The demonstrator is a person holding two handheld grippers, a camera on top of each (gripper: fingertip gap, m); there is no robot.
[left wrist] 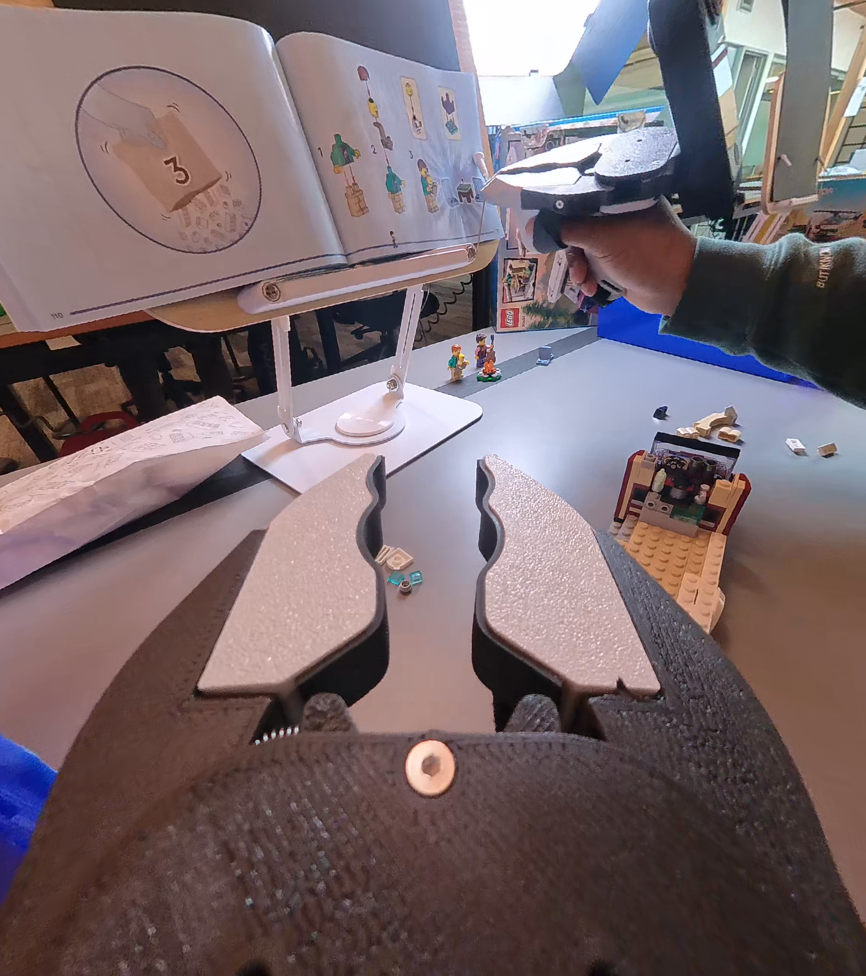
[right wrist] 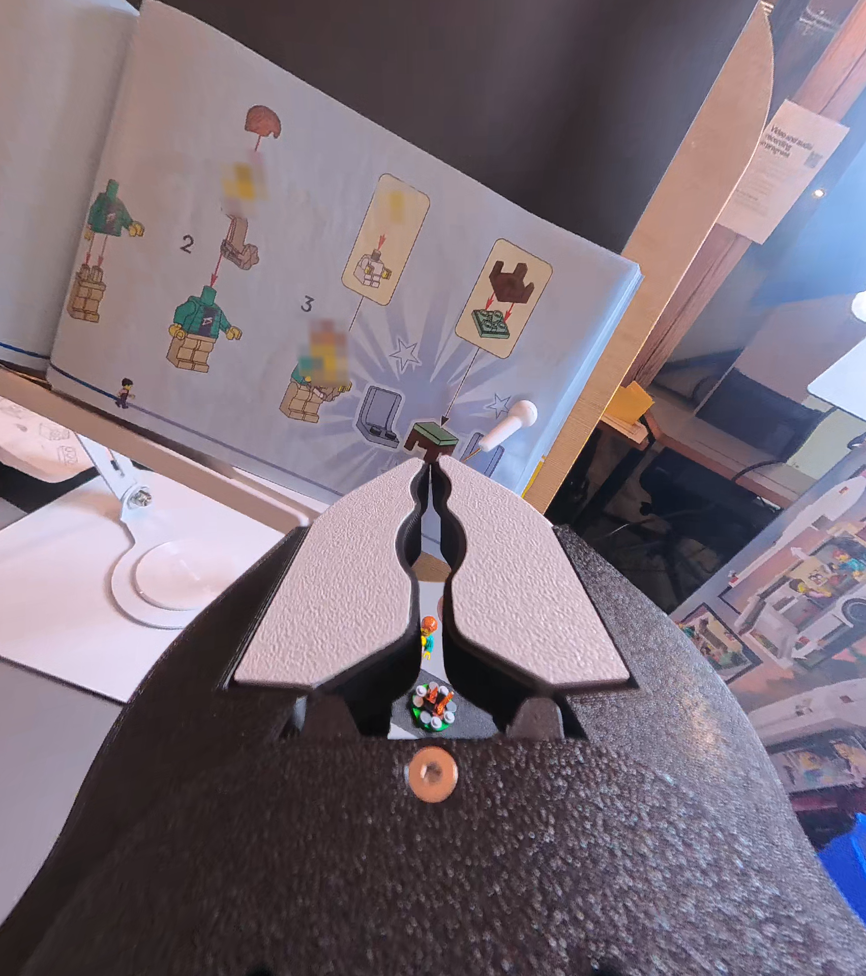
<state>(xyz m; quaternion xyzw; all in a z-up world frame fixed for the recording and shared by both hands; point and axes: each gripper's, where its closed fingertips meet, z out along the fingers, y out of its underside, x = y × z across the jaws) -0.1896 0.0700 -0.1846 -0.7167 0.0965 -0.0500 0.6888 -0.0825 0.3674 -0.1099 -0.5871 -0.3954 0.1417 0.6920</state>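
Note:
My left gripper (left wrist: 430, 470) is open and empty, and hovers low over the grey table (left wrist: 578, 422). Several tiny pieces (left wrist: 401, 573), teal, white and grey, lie on the table below the gap between its fingers. My right gripper (right wrist: 431, 463) is shut. Its tips are at the lower right part of the open instruction booklet (right wrist: 261, 317), just under a printed green-topped brown stool (right wrist: 431, 437). I cannot tell whether a sheet is pinched. In the left wrist view a hand (left wrist: 626, 259) holds the right gripper (left wrist: 486, 185) at the edge of the booklet (left wrist: 156, 158).
The booklet rests on a white stand (left wrist: 367, 428) with a white page pin (right wrist: 507, 422). A printed paper bag (left wrist: 76, 496) lies at the left. A tan and dark red brick build (left wrist: 679, 501), loose tan pieces (left wrist: 710, 422), two minifigures (left wrist: 454, 362) and a campfire (left wrist: 489, 374) stand on the table.

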